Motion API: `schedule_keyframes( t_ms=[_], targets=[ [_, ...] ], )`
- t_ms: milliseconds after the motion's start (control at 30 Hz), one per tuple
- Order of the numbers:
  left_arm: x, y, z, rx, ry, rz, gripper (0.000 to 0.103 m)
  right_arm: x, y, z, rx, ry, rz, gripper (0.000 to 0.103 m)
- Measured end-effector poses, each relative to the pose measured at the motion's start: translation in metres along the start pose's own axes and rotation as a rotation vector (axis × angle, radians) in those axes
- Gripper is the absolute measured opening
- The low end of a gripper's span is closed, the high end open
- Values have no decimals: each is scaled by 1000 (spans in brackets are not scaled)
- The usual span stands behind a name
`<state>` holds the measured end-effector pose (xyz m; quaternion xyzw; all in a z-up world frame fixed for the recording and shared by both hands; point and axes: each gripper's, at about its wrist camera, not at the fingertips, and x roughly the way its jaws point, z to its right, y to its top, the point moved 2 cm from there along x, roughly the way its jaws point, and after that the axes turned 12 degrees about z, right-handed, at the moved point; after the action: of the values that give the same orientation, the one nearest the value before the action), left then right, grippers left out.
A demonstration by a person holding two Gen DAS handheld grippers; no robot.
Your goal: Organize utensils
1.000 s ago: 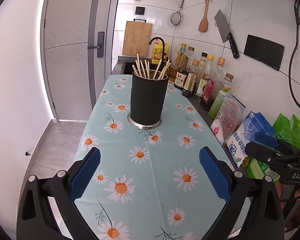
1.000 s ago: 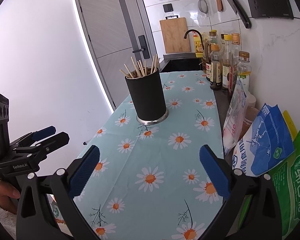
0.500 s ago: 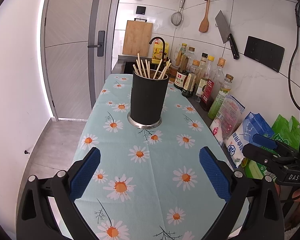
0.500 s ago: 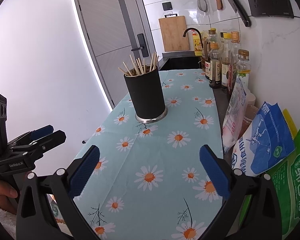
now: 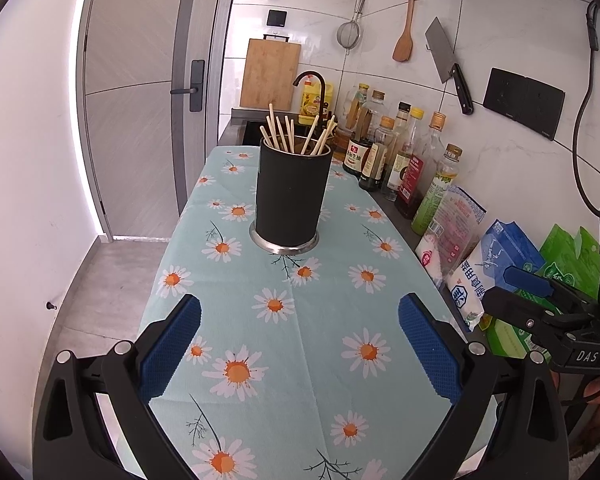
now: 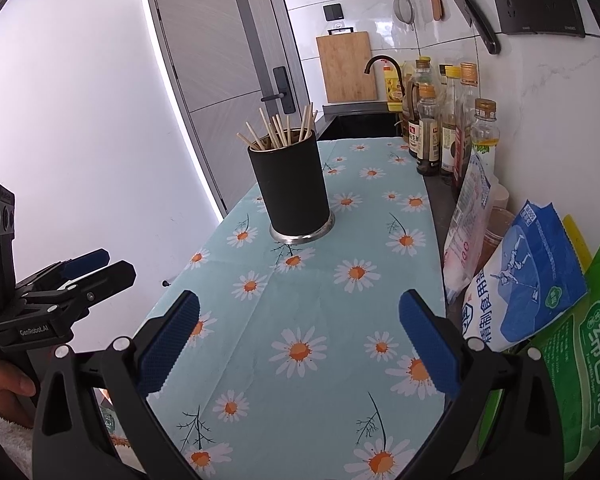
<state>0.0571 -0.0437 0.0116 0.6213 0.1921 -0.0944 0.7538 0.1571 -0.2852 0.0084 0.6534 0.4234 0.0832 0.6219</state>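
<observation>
A black cylindrical holder (image 5: 290, 196) with a steel base stands upright on the daisy-print tablecloth (image 5: 300, 340); it also shows in the right wrist view (image 6: 294, 192). Several wooden chopsticks (image 5: 292, 136) stand in it, also seen in the right wrist view (image 6: 278, 130). My left gripper (image 5: 299, 344) is open and empty, well short of the holder. My right gripper (image 6: 299, 344) is open and empty, also short of it. The right gripper shows at the right edge of the left wrist view (image 5: 540, 300); the left gripper shows at the left of the right wrist view (image 6: 72, 284).
Sauce and oil bottles (image 5: 400, 160) line the right wall. Bags of salt and sugar (image 6: 524, 280) crowd the table's right side. A sink tap (image 5: 312, 84) and cutting board (image 5: 270, 74) are at the far end. The table's left edge drops to the floor (image 5: 100, 280).
Both grippers have drifted slightly, so the holder sits a little differently in each view. Both stay open and empty.
</observation>
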Motion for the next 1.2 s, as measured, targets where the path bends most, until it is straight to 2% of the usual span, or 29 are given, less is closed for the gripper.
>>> schedule_keyframes(
  t_ms=[1200],
  targets=[
    [7, -1, 2, 5, -1, -17, 97, 3, -1, 2, 12, -25, -11, 99]
  ],
)
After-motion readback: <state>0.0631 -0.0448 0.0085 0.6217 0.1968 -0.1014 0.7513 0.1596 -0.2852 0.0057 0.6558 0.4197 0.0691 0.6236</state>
